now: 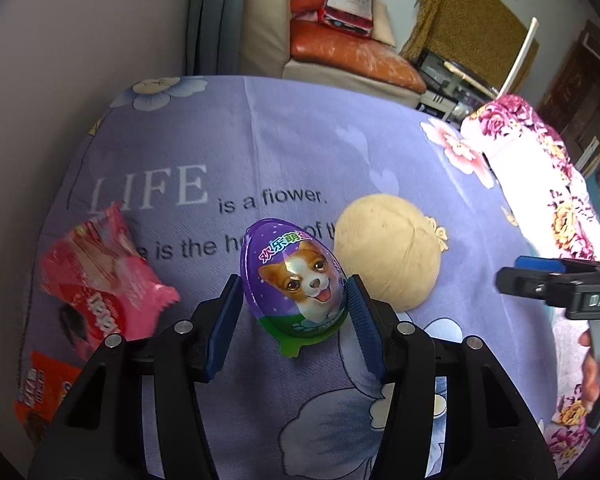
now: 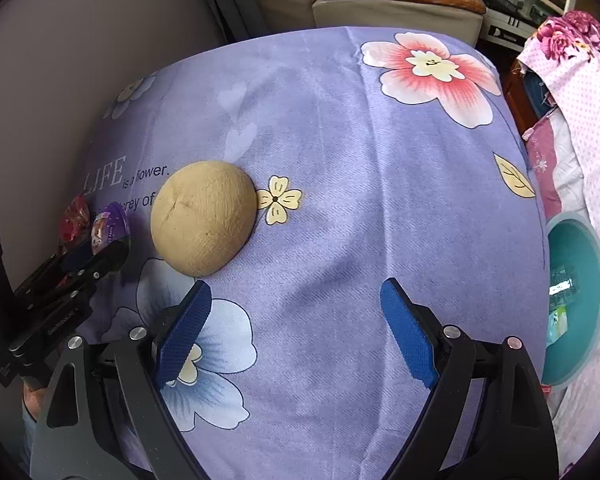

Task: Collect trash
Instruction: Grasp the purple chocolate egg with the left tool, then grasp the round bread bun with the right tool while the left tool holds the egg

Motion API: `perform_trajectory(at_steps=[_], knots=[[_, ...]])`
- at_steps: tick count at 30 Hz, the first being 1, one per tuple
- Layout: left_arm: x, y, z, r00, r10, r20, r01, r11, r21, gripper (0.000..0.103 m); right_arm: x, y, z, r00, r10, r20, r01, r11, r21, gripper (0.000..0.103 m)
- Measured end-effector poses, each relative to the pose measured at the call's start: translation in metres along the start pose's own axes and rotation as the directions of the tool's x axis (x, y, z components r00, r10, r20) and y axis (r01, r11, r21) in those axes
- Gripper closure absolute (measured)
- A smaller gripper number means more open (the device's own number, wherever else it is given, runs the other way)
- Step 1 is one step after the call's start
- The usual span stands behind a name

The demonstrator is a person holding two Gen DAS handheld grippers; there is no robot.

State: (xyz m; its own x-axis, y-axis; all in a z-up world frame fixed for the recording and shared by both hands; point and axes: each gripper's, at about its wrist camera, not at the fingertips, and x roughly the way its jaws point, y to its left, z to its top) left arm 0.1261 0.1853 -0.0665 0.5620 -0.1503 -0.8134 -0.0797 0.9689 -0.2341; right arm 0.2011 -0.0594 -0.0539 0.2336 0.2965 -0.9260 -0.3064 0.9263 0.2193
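A purple plastic egg with a puppy picture stands between the blue pads of my left gripper; the jaws sit close on both its sides, gripping it. A pink snack wrapper lies to its left and an orange wrapper at the lower left. A beige fabric ball lies just right of the egg, also in the right wrist view. My right gripper is open and empty above the purple cloth. The left gripper and the egg show at the right wrist view's left edge.
The purple flowered cloth covers the table. A teal bin holding some wrappers stands off the table's right edge, beside pink floral fabric. A sofa with an orange cushion is behind the table.
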Motion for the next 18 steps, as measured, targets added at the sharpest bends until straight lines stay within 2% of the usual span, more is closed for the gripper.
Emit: perform_trajectory(at_steps=[4,7,13,15,18], knots=[[-0.016,0.018,0.006,0.999,-0.038,0.023,0.039,0.998,-0.046,0.049,0.015,0.023,0.012,1.0,0.023,0.003,-0.023,0.998,-0.058,0.021],[-0.027,0.03,0.014,0.996,-0.069,0.048,0.073,0.994,-0.076,0.048,0.032,0.049,0.022,1.0,0.026,0.007,-0.024,0.989,-0.147,0.021],[-0.026,0.032,0.021,0.997,-0.073,0.039,0.076,0.994,-0.077,0.048,0.058,0.077,0.03,1.0,-0.001,-0.002,0.001,0.969,-0.247,0.02],[-0.024,0.035,0.023,0.996,-0.083,0.037,0.086,0.992,-0.09,0.048,0.064,0.08,0.032,1.0,-0.008,0.006,0.009,0.966,-0.26,0.014],[-0.021,0.042,0.026,0.996,-0.088,0.031,0.091,0.991,-0.102,0.048,0.072,0.08,0.033,1.0,0.003,0.002,-0.003,0.966,-0.26,0.01]])
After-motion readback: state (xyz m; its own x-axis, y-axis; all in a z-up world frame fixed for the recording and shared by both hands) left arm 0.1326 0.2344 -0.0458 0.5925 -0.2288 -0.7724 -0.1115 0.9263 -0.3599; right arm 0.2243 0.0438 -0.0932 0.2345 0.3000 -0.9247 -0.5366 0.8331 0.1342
